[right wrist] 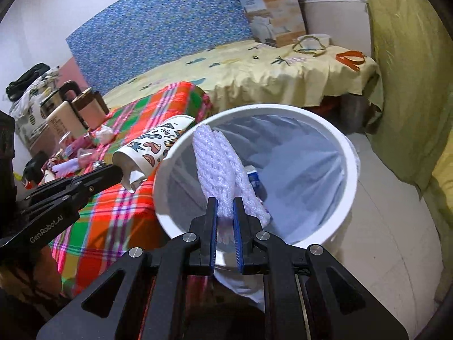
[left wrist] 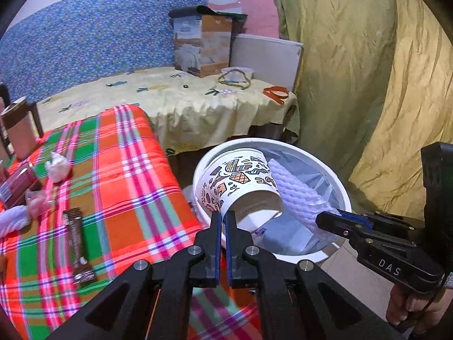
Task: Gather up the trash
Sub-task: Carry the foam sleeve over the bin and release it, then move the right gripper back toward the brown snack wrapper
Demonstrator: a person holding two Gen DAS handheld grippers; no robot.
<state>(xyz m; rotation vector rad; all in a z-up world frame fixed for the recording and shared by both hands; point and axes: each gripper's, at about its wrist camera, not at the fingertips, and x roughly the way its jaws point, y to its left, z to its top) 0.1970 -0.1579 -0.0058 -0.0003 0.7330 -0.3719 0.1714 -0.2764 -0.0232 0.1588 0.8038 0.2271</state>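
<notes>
My left gripper (left wrist: 224, 217) is shut on the rim of a patterned paper cup (left wrist: 240, 182), held tilted at the rim of the white lined bin (left wrist: 344, 195). My right gripper (right wrist: 225, 207) is shut on a white foam net sleeve (right wrist: 215, 158) and holds it over the bin (right wrist: 352, 164). The cup (right wrist: 154, 144) and the left gripper (right wrist: 120, 174) show at the left in the right wrist view. The right gripper (left wrist: 325, 221) and the sleeve (left wrist: 294, 192) show in the left wrist view.
The plaid table (left wrist: 121, 170) carries a brown wrapper (left wrist: 77, 245), a crumpled tissue (left wrist: 57, 167), a red packet (left wrist: 17, 184), a clear plastic cup (left wrist: 38, 202) and another foam sleeve (left wrist: 12, 221). A yellow-covered bed (left wrist: 181, 99) stands behind. An olive curtain (left wrist: 368, 70) hangs at right.
</notes>
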